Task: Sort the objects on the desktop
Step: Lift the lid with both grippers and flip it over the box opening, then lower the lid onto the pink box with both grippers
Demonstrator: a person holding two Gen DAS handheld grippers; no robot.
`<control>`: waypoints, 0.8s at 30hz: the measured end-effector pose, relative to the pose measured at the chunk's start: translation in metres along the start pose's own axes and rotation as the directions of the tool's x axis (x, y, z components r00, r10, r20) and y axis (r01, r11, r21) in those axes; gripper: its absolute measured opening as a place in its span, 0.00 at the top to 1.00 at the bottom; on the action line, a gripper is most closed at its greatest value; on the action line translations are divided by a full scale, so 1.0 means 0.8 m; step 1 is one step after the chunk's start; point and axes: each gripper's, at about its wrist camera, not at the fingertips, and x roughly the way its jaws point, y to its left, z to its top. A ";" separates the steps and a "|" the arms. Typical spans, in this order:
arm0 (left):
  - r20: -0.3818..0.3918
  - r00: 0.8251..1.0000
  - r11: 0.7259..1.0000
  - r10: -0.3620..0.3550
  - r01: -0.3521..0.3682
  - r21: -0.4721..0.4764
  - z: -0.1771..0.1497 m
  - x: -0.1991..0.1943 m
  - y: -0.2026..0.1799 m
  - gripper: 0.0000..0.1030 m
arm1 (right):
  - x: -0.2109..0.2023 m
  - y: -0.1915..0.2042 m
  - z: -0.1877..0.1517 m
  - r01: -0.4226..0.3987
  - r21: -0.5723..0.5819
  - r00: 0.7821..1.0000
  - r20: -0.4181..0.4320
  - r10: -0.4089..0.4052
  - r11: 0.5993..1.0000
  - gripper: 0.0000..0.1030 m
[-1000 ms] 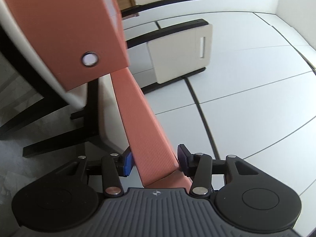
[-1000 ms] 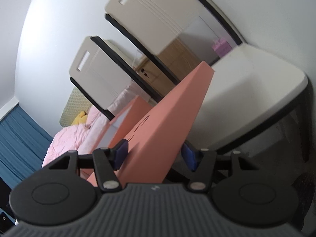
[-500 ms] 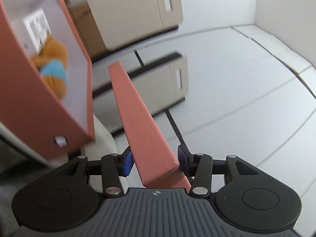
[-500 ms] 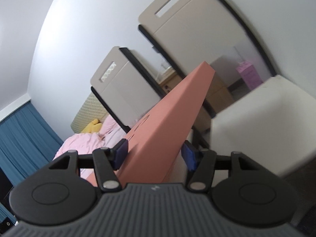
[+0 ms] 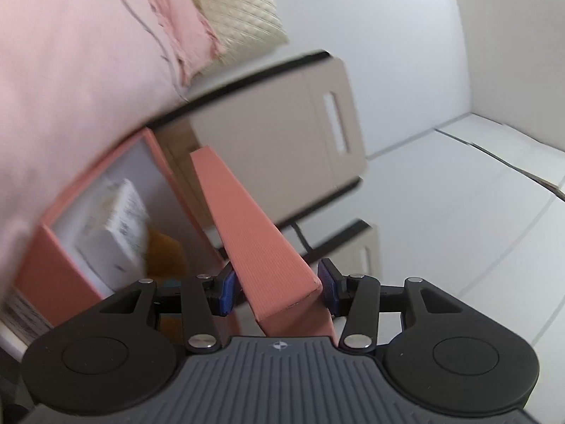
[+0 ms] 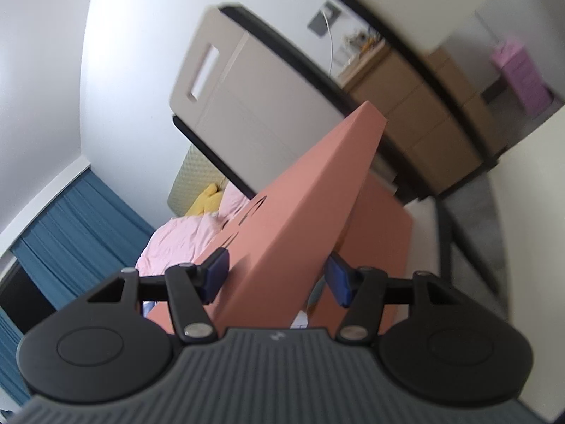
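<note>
Salmon-pink ribbed cardboard lid (image 5: 259, 233), flat and rigid, clamped by one rim between the blue pads of the left gripper (image 5: 277, 291), jaws drawn in onto the thin edge, one pad seemingly pressed to the card and the other close against it. Same lid (image 6: 300, 219) seen from the right wrist, caught along another edge by the right gripper (image 6: 277, 275), jaws part-closed around the slab, contact on the left pad not quite certain from this angle. Held tilted in the air, well above anything resembling a desk. Beyond it in the left view, matching salmon-pink cardboard box (image 5: 106, 219), open mouth facing the camera, white-lined, holding a white printed packet (image 5: 113, 226) and something orange-brown (image 5: 166, 251), too blurred to name. Behind, pink bedding (image 5: 81, 53), a beige chair back with a slot handle (image 5: 282, 130), and in the right view blue curtains (image 6: 81, 219) and a wooden cabinet (image 6: 423, 106). Likely step: objects already gathered into the box, lid being carried over to close it. Next move calling for levelling the lid, squaring its corners over the box mouth, lowering evenly with both grippers together, releasing only once the rim has seated. Main risk: a skewed lid jamming on one wall.
</note>
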 end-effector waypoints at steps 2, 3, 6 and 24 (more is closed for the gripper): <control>0.005 0.999 0.999 0.032 -0.032 -0.005 0.004 -0.001 0.010 0.49 | 0.019 -0.012 -0.004 -0.002 0.014 1.000 -0.016 0.003 1.000 0.42; 0.005 0.999 0.999 0.048 -0.048 -0.011 0.007 -0.002 0.016 0.50 | 0.026 -0.018 -0.006 -0.002 0.021 1.000 -0.022 0.003 1.000 0.42; 0.018 0.994 0.994 0.105 -0.106 0.039 0.008 -0.004 0.017 0.49 | 0.046 -0.034 -0.013 -0.001 0.038 0.999 -0.040 0.002 0.999 0.41; 0.325 0.814 0.616 0.481 -0.578 0.536 -0.060 0.024 -0.067 0.09 | 0.059 -0.027 -0.056 -0.019 0.036 0.999 0.028 0.018 0.999 0.45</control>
